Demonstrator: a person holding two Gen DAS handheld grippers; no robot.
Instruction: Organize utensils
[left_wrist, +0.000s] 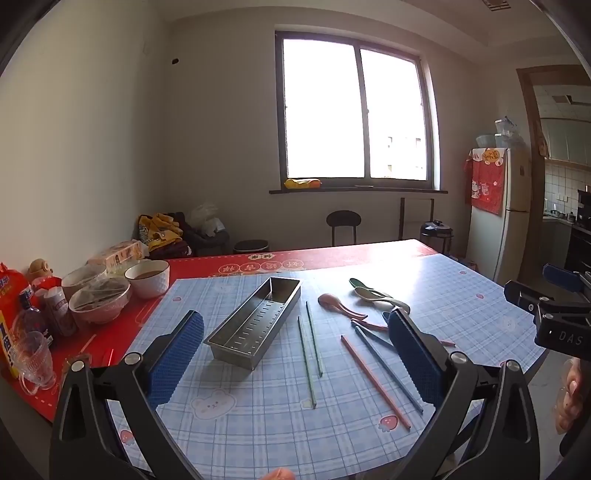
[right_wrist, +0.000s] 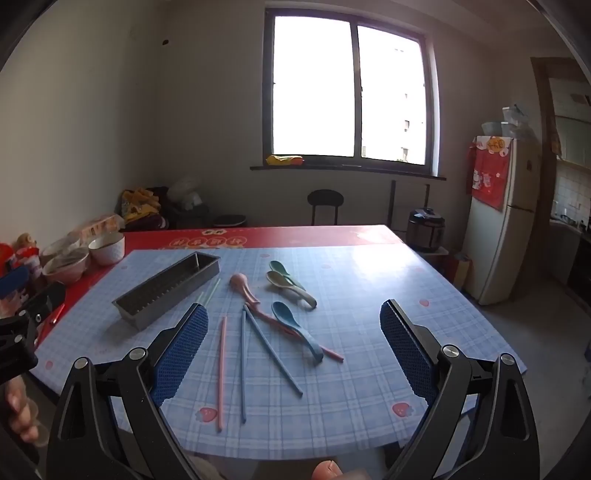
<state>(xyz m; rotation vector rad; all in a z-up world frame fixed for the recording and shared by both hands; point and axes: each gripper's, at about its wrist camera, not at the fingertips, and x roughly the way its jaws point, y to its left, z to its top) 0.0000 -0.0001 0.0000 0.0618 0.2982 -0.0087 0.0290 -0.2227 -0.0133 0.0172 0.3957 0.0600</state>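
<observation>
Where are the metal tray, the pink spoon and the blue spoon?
Metal tray (left_wrist: 255, 321): left wrist view, on its slotted floor.
Pink spoon (right_wrist: 239, 280): right wrist view, on its bowl.
Blue spoon (right_wrist: 283, 311): right wrist view, on its bowl.

Ahead of both tools, a mat (left_wrist: 424, 291) is showing a pale blue and white plaid, dotted with pink strawberries and white bears, over a red tablecloth (left_wrist: 207, 266) printed with pale characters. Between the left gripper's (left_wrist: 295, 354) blue, dimpled pads (left_wrist: 177, 354) a grey steel tray (left_wrist: 255, 325) with slotted holes is lying beside two green chopsticks (left_wrist: 310, 354). Between the right gripper's (right_wrist: 293, 349) pads, a pink chopstick (right_wrist: 221, 373) and two blue chopsticks (right_wrist: 258, 354) are lying, with a pink spoon (right_wrist: 243, 286), a blue spoon (right_wrist: 295, 325), a beige spoon (right_wrist: 288, 286) and what is perhaps looking like a dark green spoon (right_wrist: 280, 269) beyond.
</observation>
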